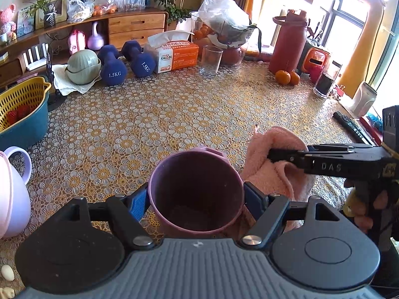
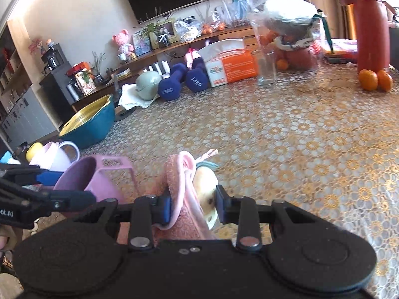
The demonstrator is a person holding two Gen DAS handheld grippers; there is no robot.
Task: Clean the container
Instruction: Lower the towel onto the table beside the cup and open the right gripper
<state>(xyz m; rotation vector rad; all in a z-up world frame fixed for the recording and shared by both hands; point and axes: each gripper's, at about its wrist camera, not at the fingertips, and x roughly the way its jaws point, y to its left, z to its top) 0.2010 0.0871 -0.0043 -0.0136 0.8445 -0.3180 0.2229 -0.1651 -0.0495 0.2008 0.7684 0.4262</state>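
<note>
A purple cup (image 1: 197, 189) with a pale pink handle on its far side is tilted with its mouth toward the left wrist camera, and my left gripper (image 1: 195, 199) is shut on its walls. Just right of the cup, my right gripper (image 1: 270, 155) comes in from the right, shut on a bunched pink towel (image 1: 264, 164). In the right wrist view the pink towel (image 2: 179, 186) fills my right gripper (image 2: 193, 205), and the purple cup (image 2: 82, 174) lies to its left, pinched by the left gripper's fingers (image 2: 47, 177). The towel is beside the cup's rim, outside it.
Everything stands on a flower-patterned tablecloth (image 1: 174, 114). A lilac jug (image 1: 12, 194) and a blue-and-yellow basket (image 1: 22, 109) stand at the left. Dumbbells (image 1: 111, 66), a tissue box (image 1: 174, 53), a glass (image 1: 210, 59), a red flask (image 1: 289, 42) and oranges (image 1: 286, 76) line the back. A remote (image 1: 354, 127) lies at the right.
</note>
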